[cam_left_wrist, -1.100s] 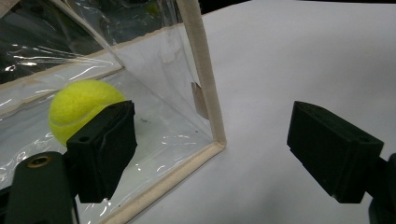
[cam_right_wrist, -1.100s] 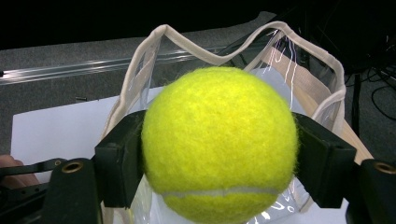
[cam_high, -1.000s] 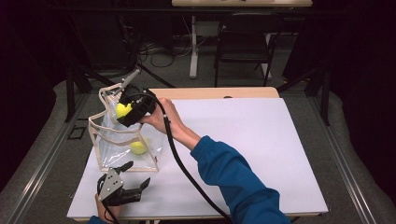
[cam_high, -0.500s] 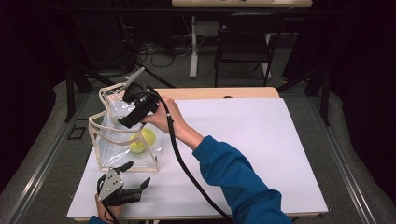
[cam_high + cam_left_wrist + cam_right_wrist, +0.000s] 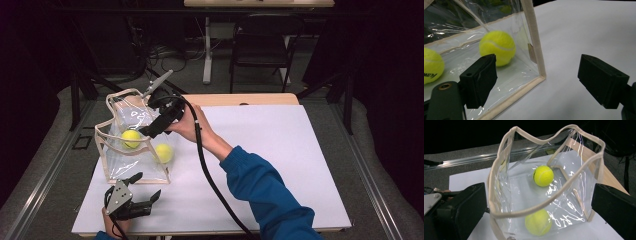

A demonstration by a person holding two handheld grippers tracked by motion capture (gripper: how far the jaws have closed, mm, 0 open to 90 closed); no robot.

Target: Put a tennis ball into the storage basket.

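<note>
A white sheet covers the counter, whose bare wooden edge shows at the far side; grey carpet lies around it, and beyond stand a dark chair and a second table's pale leg in a dim, black-walled room. A clear plastic bag with cream trim stands upright near the counter's left edge, its mouth facing up, its long axis running from the near left corner toward the far edge. Two yellow tennis balls lie apart inside on its floor: one ball toward the left wall, the other ball toward the right wall (both are at rest). The right gripper, held by a hand in a blue sleeve, hovers over the bag's mouth; its jaws have just been opening and now stand wide with nothing between them. The left gripper sits at the counter's near edge just beside the bag's near corner, its jaws wide apart and empty.
</note>
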